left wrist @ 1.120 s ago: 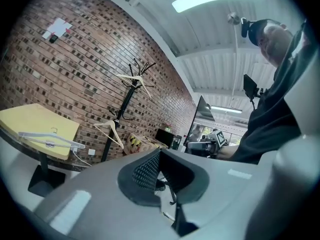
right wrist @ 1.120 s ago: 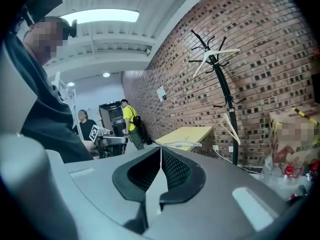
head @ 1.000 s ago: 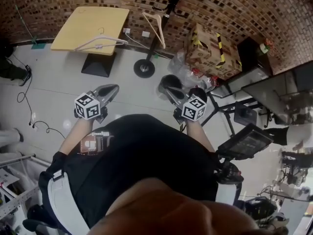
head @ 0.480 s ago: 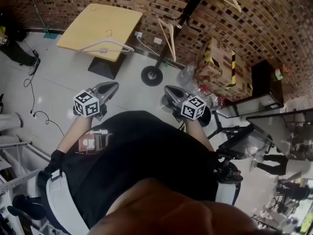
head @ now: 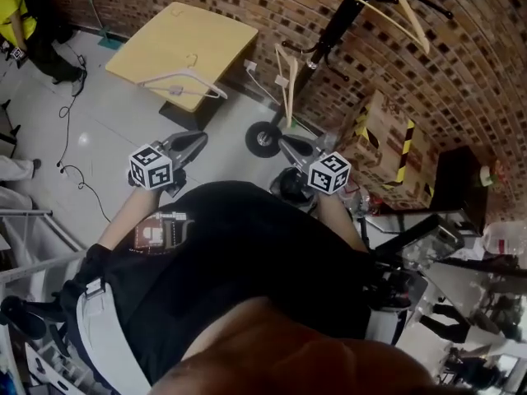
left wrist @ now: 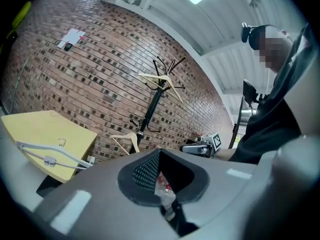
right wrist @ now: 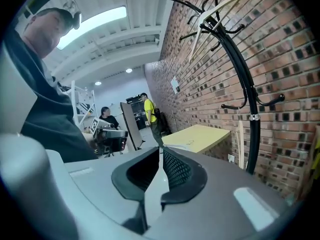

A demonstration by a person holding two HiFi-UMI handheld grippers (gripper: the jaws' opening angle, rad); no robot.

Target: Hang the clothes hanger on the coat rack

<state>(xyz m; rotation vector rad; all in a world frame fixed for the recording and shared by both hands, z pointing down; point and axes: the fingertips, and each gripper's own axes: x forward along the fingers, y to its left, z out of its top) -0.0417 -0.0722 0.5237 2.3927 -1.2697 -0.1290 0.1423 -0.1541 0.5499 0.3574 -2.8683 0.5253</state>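
Observation:
A pale grey hanger (head: pixel 183 83) (left wrist: pixel 47 156) lies on the yellow table (head: pixel 198 39) (left wrist: pixel 45 129) by the brick wall. The black coat rack (head: pixel 329 35) (left wrist: pixel 152 106) (right wrist: pixel 242 79) stands right of the table. One wooden hanger (head: pixel 387 11) (left wrist: pixel 160 80) (right wrist: pixel 220 6) hangs at its top, another (head: pixel 286 81) (left wrist: pixel 125 140) lower down. My left gripper (head: pixel 198 138) (left wrist: pixel 160 151) is shut and holds nothing, short of the table. My right gripper (head: pixel 284 142) (right wrist: pixel 160 150) is near the rack's base (head: pixel 263 138). Its jaws have just been opening to a narrow slit with nothing between them.
A cardboard box with yellow-black tape (head: pixel 387 138) and bagged clutter sit right of the rack. A person in yellow (head: pixel 16 15) (right wrist: pixel 149 111) stands beyond the table. Cables (head: pixel 70 183) trail over the floor at the left. A dark stand (head: pixel 412 237) is at my right.
The head view has swung, so table and rack now lie nearer and more to the right. Both grippers have moved level toward the rack's base, holding nothing.

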